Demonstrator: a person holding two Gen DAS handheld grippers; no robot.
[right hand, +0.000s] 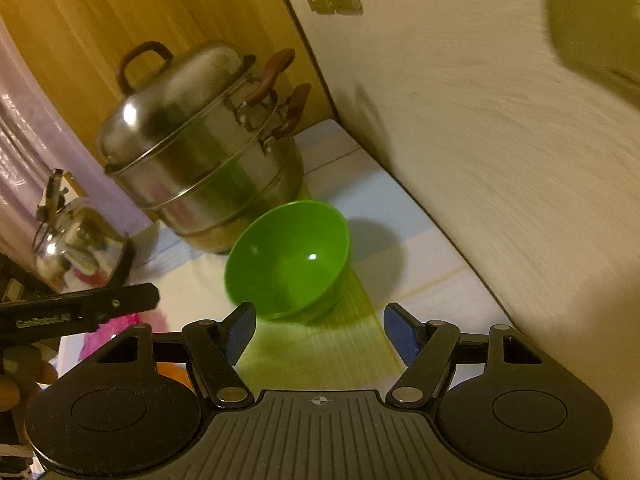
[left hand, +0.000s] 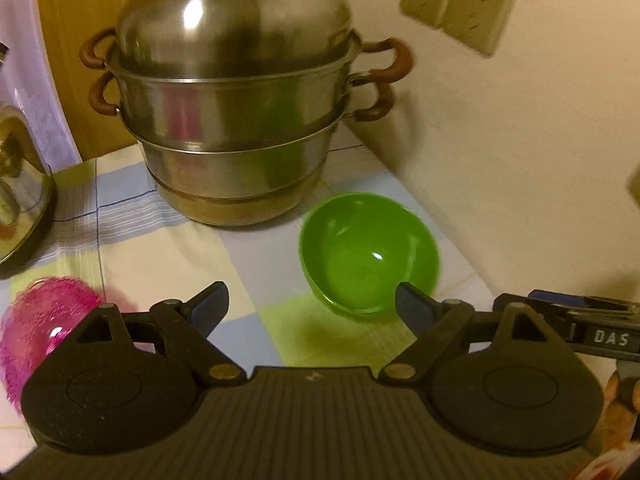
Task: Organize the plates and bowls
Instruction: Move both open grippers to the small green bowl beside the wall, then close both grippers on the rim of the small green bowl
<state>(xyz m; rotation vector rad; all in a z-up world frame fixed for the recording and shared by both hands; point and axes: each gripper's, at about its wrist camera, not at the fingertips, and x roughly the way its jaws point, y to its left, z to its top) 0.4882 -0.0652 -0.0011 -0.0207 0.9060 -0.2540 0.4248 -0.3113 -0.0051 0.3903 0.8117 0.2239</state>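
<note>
Both my left tongs [left hand: 308, 308] and right tongs [right hand: 319, 330] stand apart, gripping nothing. The green bowl [right hand: 288, 258] sits empty on the table [right hand: 420, 280] just ahead of them; beyond it stands the lidded steamer pot [left hand: 236, 120].

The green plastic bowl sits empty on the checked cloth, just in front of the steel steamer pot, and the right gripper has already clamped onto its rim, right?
Not quite. The green plastic bowl is empty, in front of the steel steamer pot, but the right gripper stands open, short of the rim, gripping nothing, as the right wrist view shows.
</note>
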